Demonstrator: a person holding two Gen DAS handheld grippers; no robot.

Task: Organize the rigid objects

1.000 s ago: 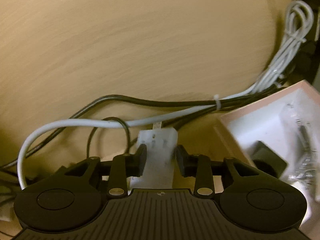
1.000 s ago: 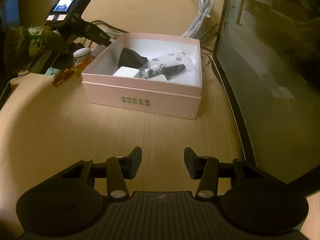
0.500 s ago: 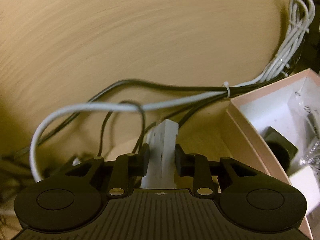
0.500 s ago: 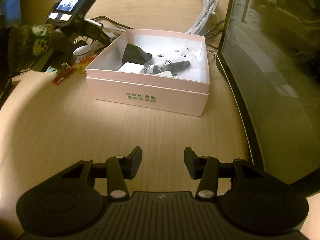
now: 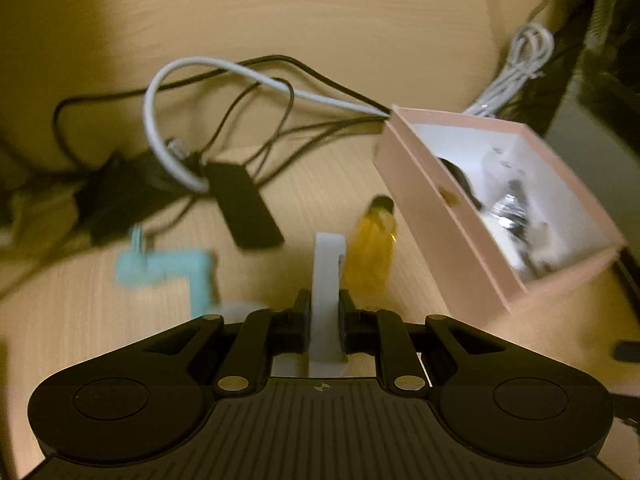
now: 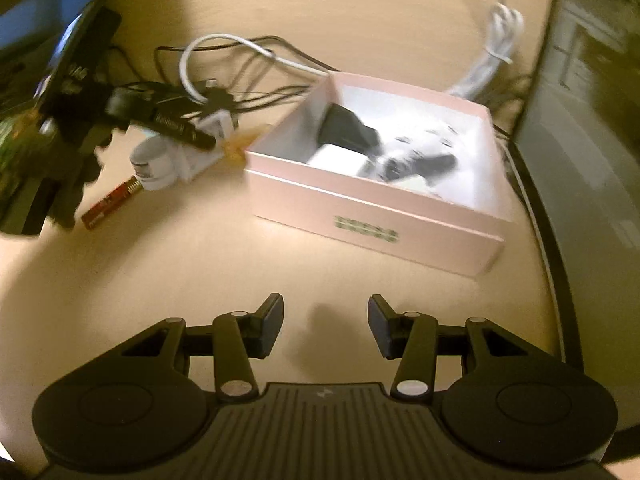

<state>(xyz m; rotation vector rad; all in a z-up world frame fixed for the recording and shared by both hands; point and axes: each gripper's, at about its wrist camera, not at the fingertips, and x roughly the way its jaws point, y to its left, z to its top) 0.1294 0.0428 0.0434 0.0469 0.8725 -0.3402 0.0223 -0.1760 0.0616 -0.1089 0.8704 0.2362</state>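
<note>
Warm, dim yellowish light tints both views. Motion blur smears the left wrist view: the pink box, the cables and small items on the desk are soft. The right wrist view is blurred too, most at its left edge. Fisheye bending curves the desk edges, corners fall dark, and a faint shadow lies near the desk's front edge.

My left claw, matte black, ribbed housing, round side discs, silver pivot screws, my right claw identical, green patterned sleeve.
</note>
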